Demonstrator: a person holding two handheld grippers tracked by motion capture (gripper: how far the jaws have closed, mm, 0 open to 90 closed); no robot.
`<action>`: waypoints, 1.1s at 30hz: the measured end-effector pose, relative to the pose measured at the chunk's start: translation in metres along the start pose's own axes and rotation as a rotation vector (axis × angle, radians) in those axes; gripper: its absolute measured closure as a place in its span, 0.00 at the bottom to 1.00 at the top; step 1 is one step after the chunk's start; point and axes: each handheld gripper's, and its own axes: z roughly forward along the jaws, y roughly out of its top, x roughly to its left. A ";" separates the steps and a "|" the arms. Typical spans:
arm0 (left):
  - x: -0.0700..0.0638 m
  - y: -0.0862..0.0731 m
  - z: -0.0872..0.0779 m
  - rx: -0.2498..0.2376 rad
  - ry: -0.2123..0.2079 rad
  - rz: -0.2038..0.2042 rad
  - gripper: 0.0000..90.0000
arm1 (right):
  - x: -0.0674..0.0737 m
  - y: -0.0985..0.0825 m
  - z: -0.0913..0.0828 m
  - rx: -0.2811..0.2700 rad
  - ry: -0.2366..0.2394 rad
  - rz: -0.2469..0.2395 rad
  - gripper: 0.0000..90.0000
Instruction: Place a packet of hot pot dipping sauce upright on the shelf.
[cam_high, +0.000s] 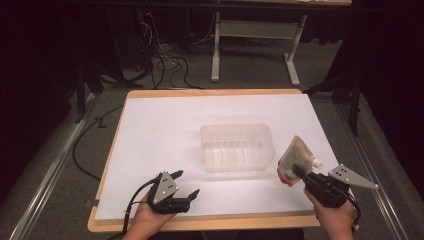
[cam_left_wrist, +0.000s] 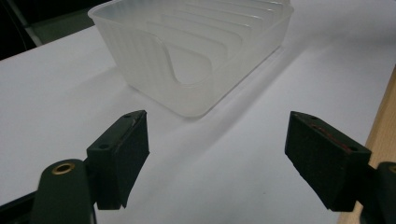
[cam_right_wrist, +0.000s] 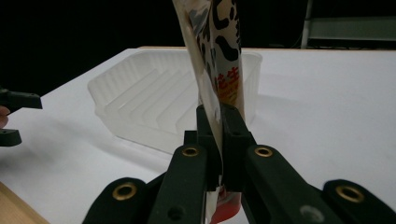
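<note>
We see the worktop (cam_high: 150, 130) covered with a white sheet, its wooden edge showing along the near side and at the far side. A clear plastic tray (cam_high: 236, 147) with ribs inside stands near the middle, with open white surface on its left and behind it. The left gripper (cam_high: 186, 185) rests low near the front edge, well apart from the tray; its jaws stand wide open and hold nothing. The right gripper (cam_high: 298, 172) is at the right front, just beside the tray, and its jaws are closed on the lower part of a spouted pouch (cam_high: 295, 157), which is lifted and tilted. The pouch carries black and red characters (cam_right_wrist: 227, 77), perhaps Asian writing, but we cannot read them.
</note>
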 end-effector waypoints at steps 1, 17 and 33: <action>0.000 0.000 0.000 0.000 0.001 -0.001 0.25 | 0.004 0.001 0.001 -0.001 0.006 -0.004 1.00; 0.006 -0.001 0.000 0.002 0.027 -0.055 0.25 | 0.020 0.009 0.022 0.013 0.059 0.003 1.00; 0.010 -0.001 -0.004 -0.023 0.026 -0.075 0.25 | 0.031 0.020 0.057 0.077 0.049 -0.013 1.00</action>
